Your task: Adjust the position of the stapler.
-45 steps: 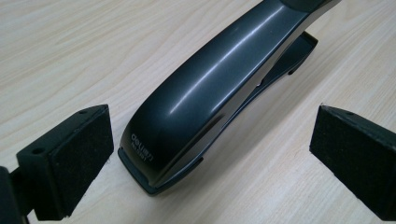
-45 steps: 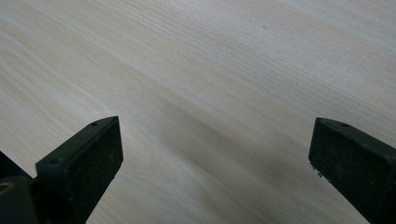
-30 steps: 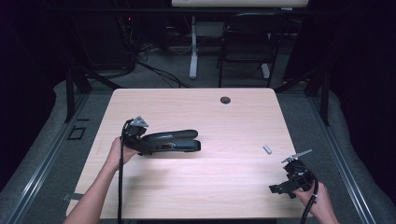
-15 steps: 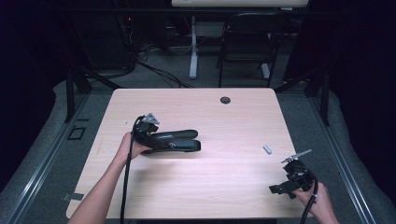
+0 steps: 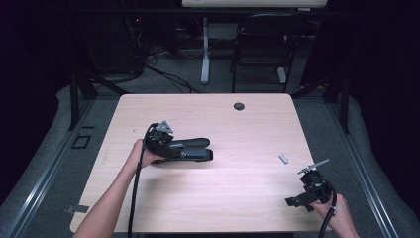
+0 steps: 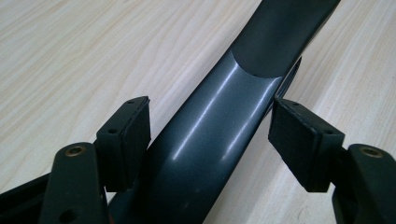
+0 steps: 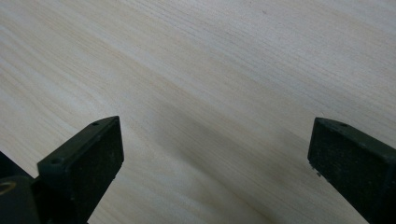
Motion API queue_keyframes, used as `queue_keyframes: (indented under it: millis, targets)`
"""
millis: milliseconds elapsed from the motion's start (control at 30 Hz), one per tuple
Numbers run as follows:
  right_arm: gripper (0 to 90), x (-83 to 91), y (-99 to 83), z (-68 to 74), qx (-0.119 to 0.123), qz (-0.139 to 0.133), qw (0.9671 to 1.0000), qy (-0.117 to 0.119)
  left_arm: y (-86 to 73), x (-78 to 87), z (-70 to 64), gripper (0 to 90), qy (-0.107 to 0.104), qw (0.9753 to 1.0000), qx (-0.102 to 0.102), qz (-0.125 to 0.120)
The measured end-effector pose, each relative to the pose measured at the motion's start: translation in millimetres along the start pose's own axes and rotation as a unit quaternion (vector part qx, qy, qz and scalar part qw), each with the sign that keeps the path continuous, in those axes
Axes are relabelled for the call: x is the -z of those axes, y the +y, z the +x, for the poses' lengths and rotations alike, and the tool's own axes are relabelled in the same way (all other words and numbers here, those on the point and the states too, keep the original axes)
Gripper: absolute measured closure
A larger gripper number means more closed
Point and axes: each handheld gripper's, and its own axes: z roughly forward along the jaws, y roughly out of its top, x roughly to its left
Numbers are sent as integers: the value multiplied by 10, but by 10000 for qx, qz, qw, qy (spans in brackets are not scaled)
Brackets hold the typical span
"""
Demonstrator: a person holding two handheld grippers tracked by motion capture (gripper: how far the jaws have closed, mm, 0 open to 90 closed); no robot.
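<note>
Clearly, one long dark grey object with a glossy curved plastic body and a matte black end (image 5: pixel 190 148) lies on the pale wooden desk (image 5: pixel 237 129), left of the desk's middle. The left tongs (image 5: pixel 159 144) sit at that object's left end; in the left gripper view (image 6: pixel 210 135) one jaw pad touches its side and the other stands just clear, so the jaws straddle the body without clamping it. The right tongs (image 5: pixel 302 199), far to the right of the dark object near the desk's front edge, are spread wide over bare wood (image 7: pixel 212 154) and hold nothing. One small grey metal piece (image 5: pixel 283 158) lies between the dark object and the right tongs, nearer the latter. One round dark grommet (image 5: pixel 239 106) sits beyond the object, by the desk's far edge.
</note>
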Motion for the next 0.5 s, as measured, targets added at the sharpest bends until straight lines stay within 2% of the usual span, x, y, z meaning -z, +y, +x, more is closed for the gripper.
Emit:
queue_keyframes:
  millis: [67, 133, 167, 233, 500]
  targets:
    - [34, 5, 2, -9, 50, 54, 9999, -81, -3, 6, -3, 312, -27, 10000, 16, 4]
    - [34, 9, 3, -11, 54, 61, 9999, -61, -6, 13, -6, 324, -80, 10000, -7, 14]
    - [34, 20, 12, -18, 104, 149, 9998, -41, -6, 17, -9, 331, -120, 9999, 4, 32]
    - [34, 21, 16, -11, 84, 140, 9999, 29, -4, 24, -22, 346, -144, 9999, -29, 63]
    - [34, 14, 23, -11, 97, 132, 9999, 1, 23, 47, -67, 397, -251, 9993, -80, 273]
